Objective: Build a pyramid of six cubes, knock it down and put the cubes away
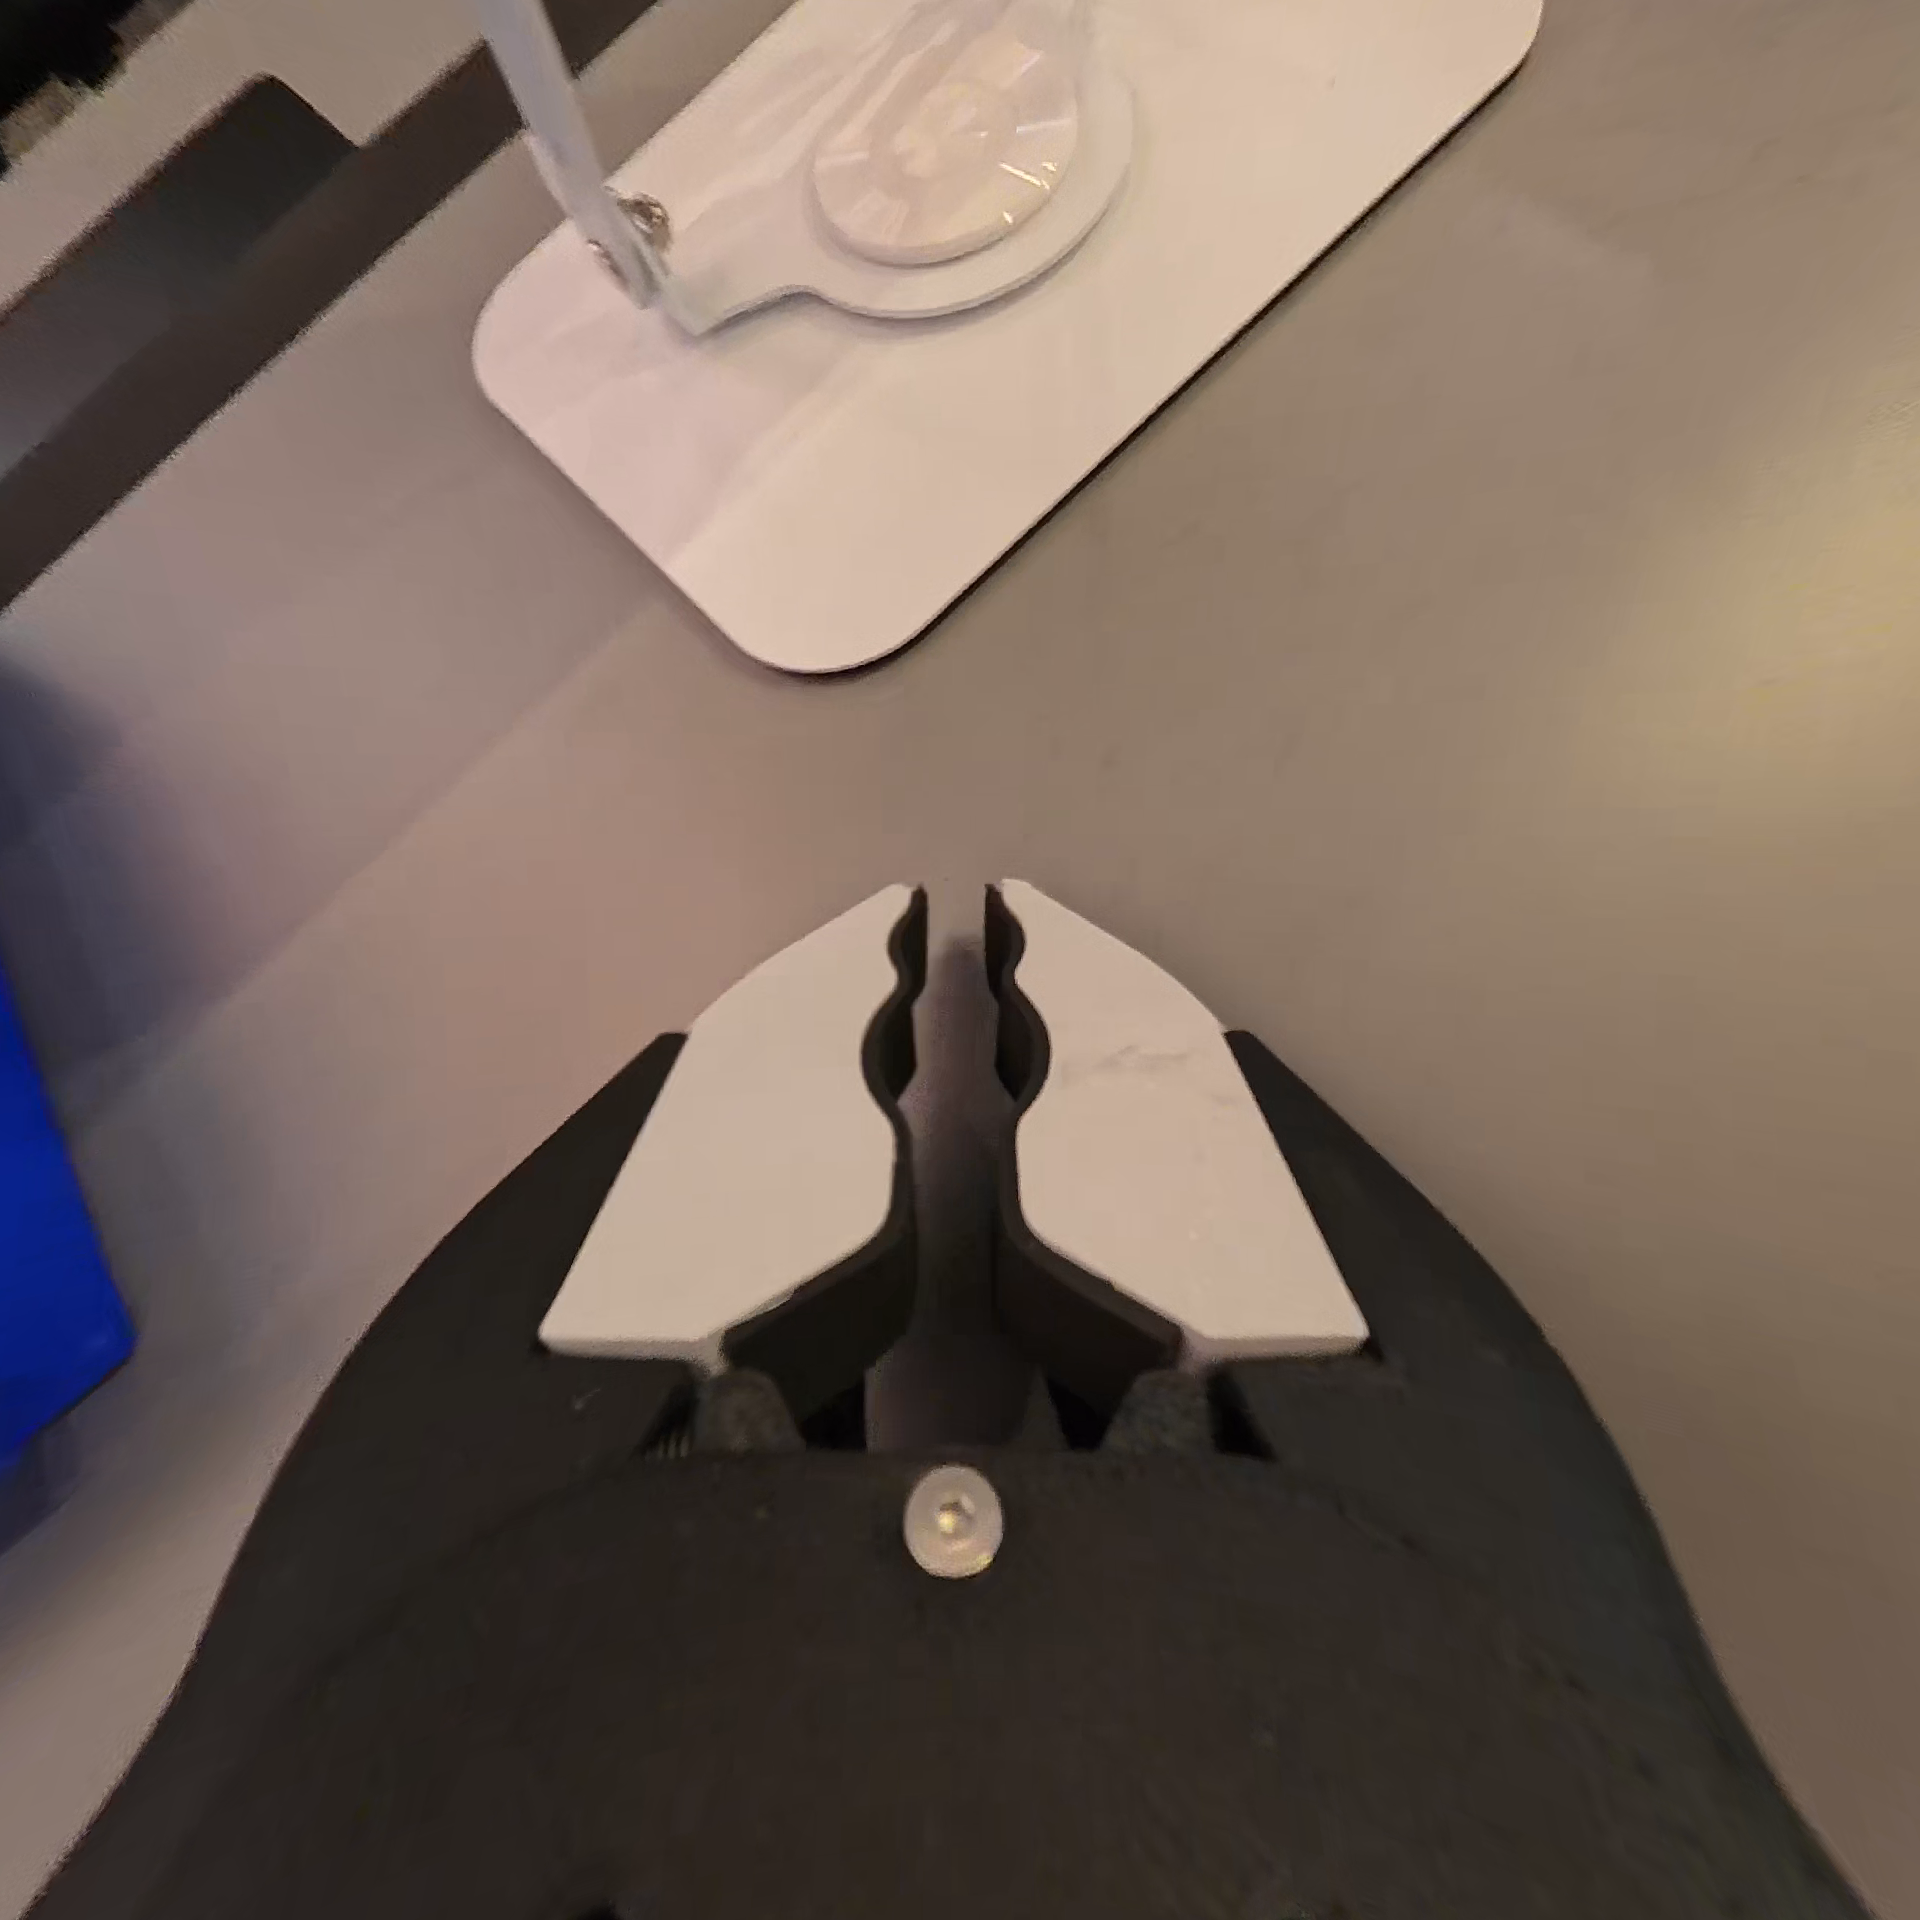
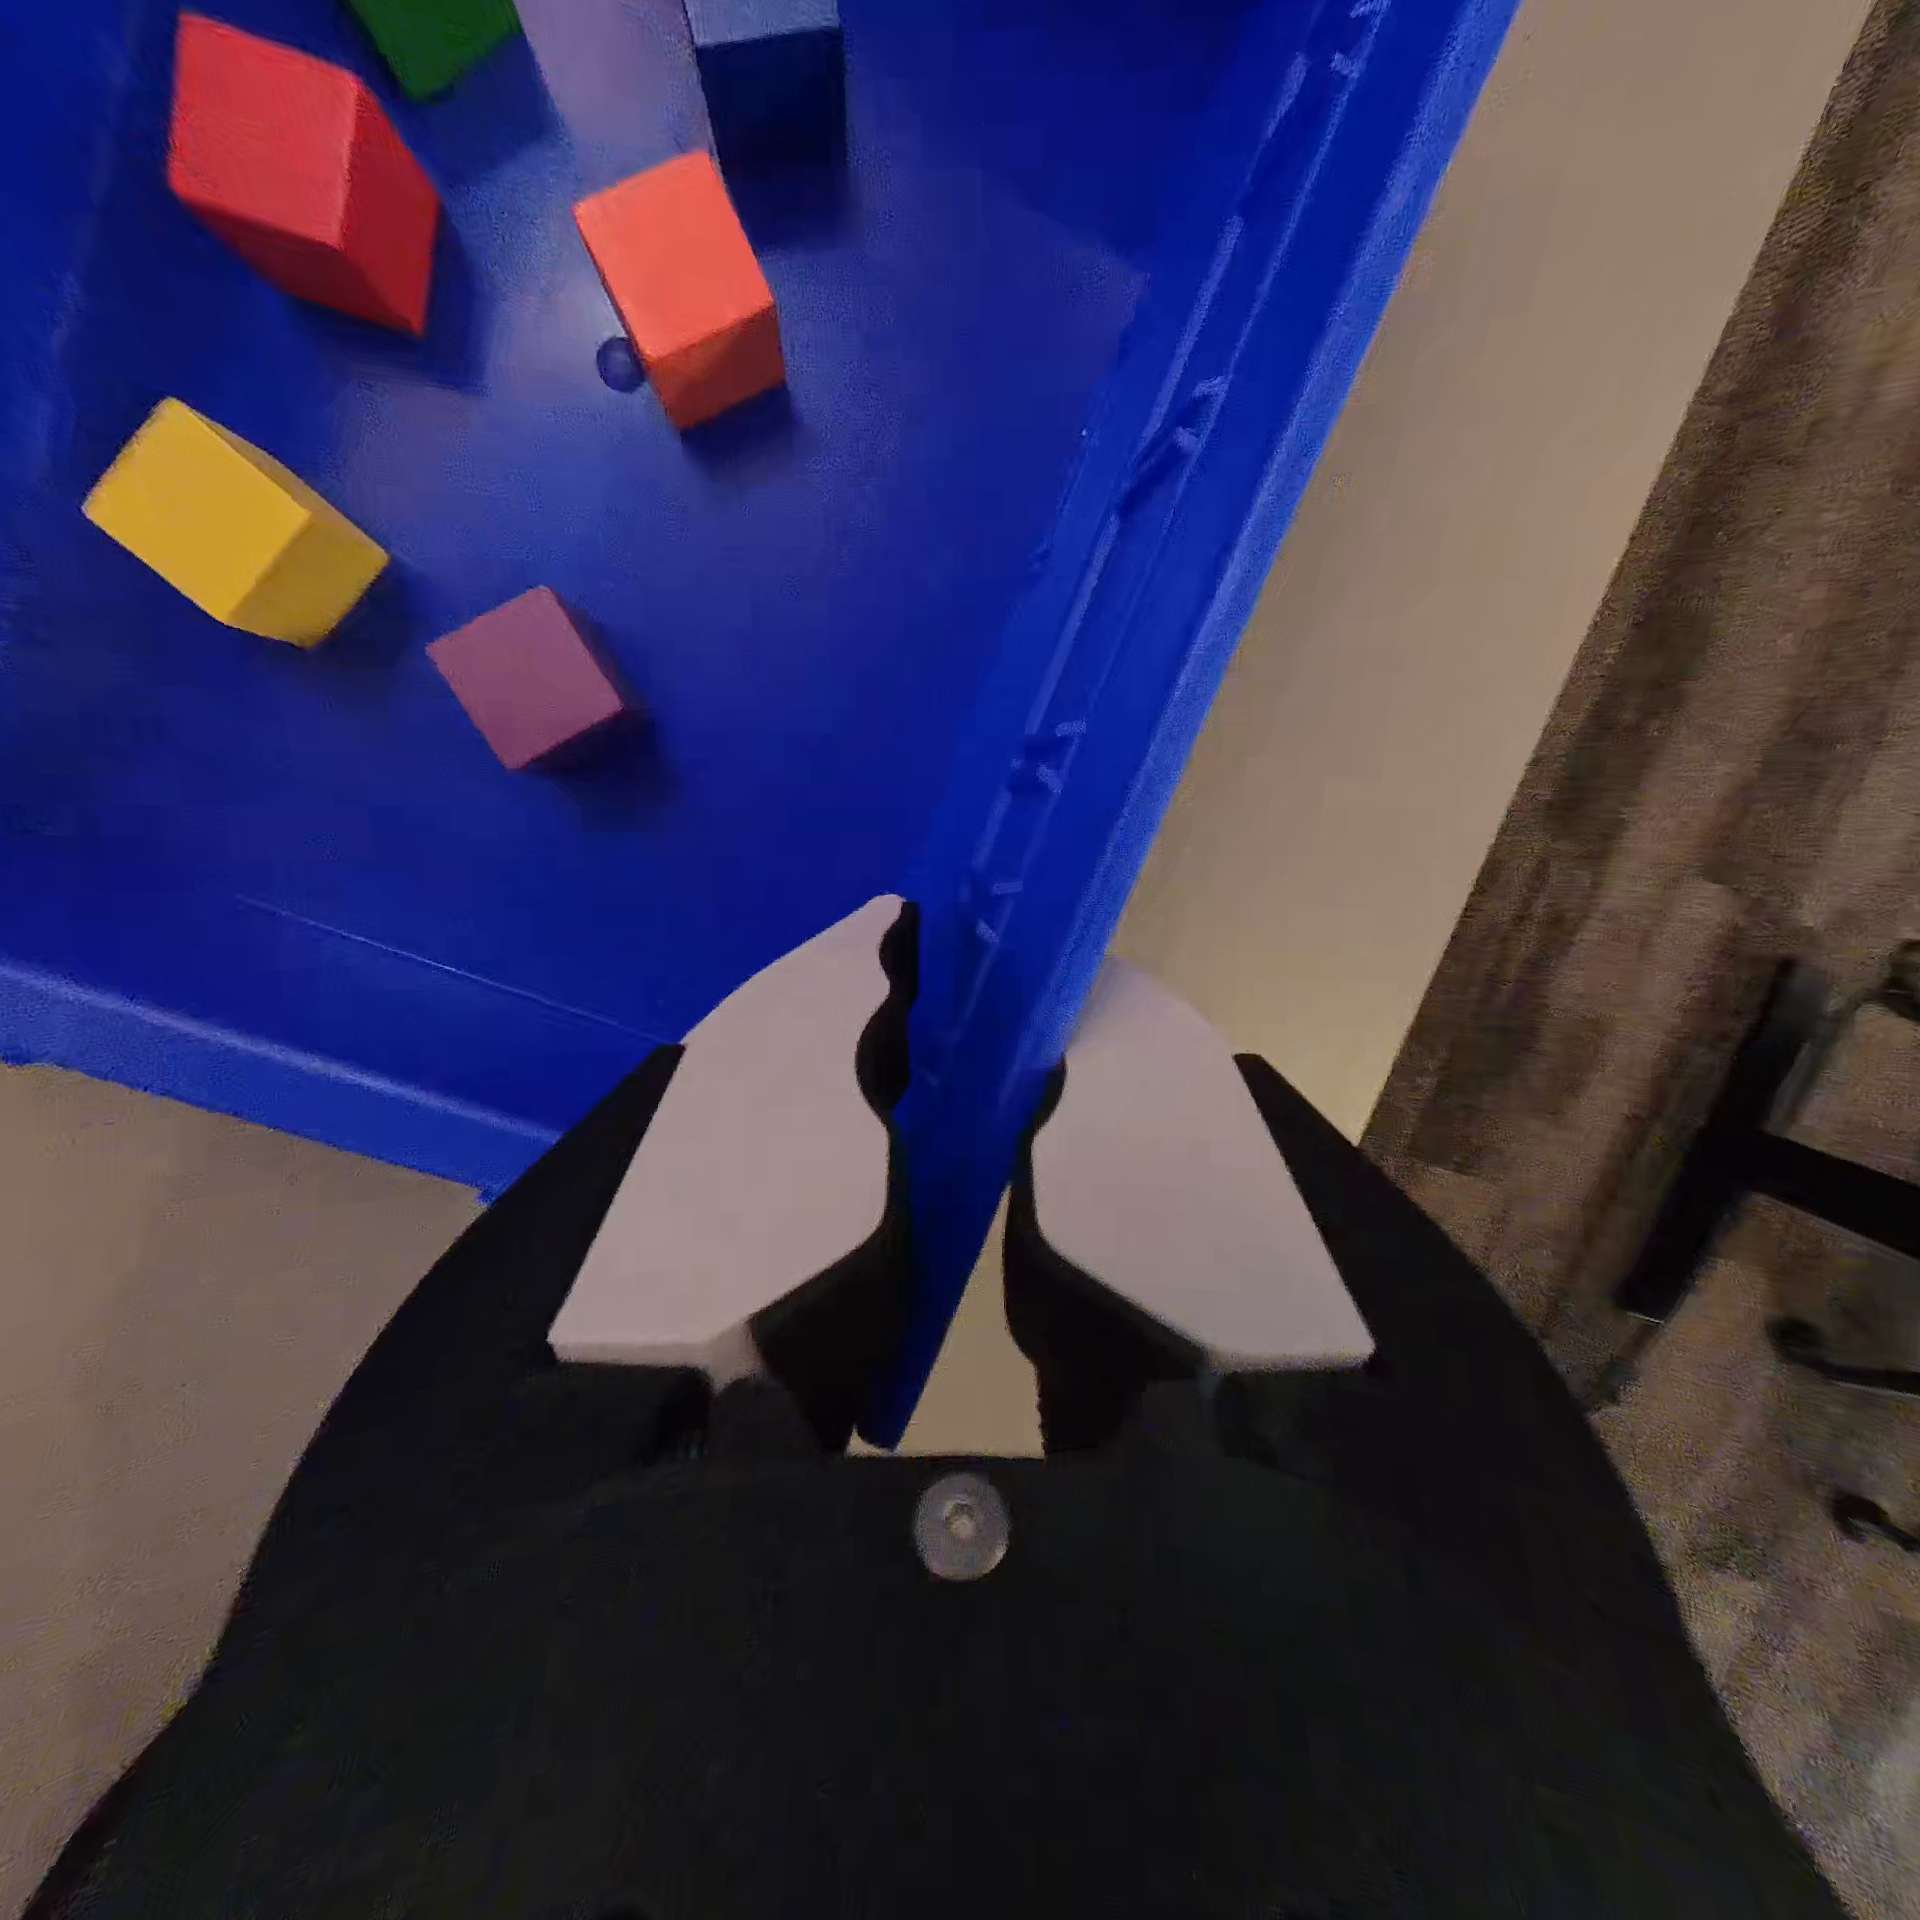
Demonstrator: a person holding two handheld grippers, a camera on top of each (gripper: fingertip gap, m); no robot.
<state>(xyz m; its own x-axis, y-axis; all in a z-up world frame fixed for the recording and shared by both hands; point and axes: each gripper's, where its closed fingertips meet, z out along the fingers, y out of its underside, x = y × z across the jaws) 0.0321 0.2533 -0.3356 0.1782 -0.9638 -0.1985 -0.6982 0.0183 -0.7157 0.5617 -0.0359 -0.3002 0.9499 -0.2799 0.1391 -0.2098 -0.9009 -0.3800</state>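
Observation:
In the right wrist view, my right gripper (image 2: 997,956) is shut on the right wall (image 2: 1049,831) of a blue bin, one finger inside and one outside. Inside the bin lie a red cube (image 2: 291,166), an orange cube (image 2: 681,281), a yellow cube (image 2: 223,520), a purple cube (image 2: 530,670), a green cube (image 2: 431,36) and a blue cube (image 2: 769,62). In the left wrist view, my left gripper (image 1: 951,904) is closed to a narrow slit with nothing in it, above the bare grey table (image 1: 1351,831). A blurred part of the blue bin (image 1: 42,1195) shows at the left edge.
A white flat base plate (image 1: 831,468) with a thin white post (image 1: 561,135) stands on the table ahead of the left gripper. In the right wrist view the table edge (image 2: 1382,1039) runs close on the right, with carpet (image 2: 1714,727) and a black chair base (image 2: 1766,1195) below.

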